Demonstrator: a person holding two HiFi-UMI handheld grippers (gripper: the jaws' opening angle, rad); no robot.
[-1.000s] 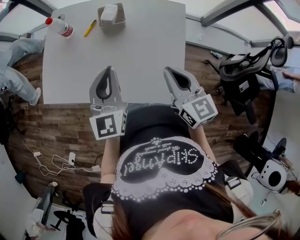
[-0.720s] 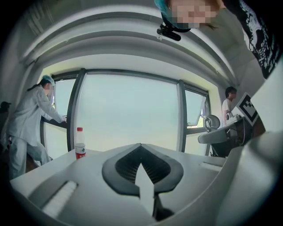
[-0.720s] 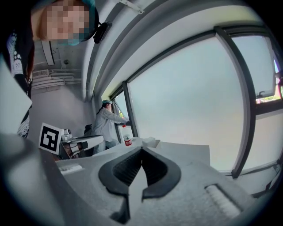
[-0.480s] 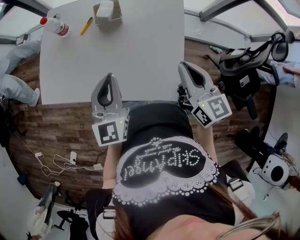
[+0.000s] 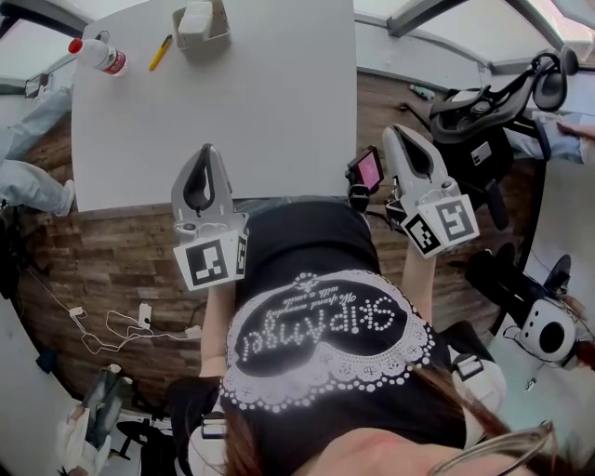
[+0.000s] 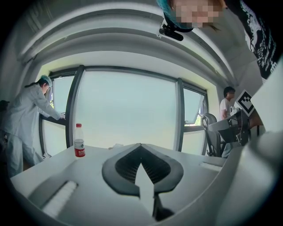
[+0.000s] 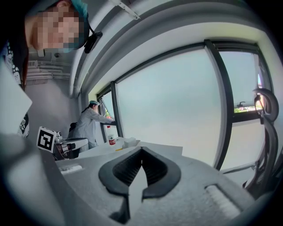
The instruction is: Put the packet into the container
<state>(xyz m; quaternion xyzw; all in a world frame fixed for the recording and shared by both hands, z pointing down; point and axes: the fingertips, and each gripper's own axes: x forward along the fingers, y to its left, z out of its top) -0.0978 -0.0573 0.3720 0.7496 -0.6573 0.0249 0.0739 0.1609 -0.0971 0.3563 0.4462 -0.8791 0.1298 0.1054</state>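
Note:
A white packet (image 5: 196, 15) lies inside the grey container (image 5: 206, 39) at the far edge of the grey table (image 5: 242, 112). My left gripper (image 5: 208, 149) hovers at the table's near edge, shut with nothing in it. In the left gripper view its jaws (image 6: 140, 145) meet at the tip. My right gripper (image 5: 394, 130) is off the table's right side, over the wooden floor. It is also shut and empty, as the right gripper view (image 7: 141, 149) shows. From there the container (image 7: 130, 142) appears small and far off.
A red-capped bottle (image 5: 93, 56) and a yellow pen (image 5: 160, 52) lie left of the container. A device with a pink screen (image 5: 365, 172) sits beside my right gripper. Black office chairs (image 5: 474, 121) stand at the right. A person in a light coat (image 6: 26, 119) stands at the window.
My right gripper has swung to the right, from the table's near edge out past its right side. The left gripper has stayed near the front edge. The pink-screened device has come into view.

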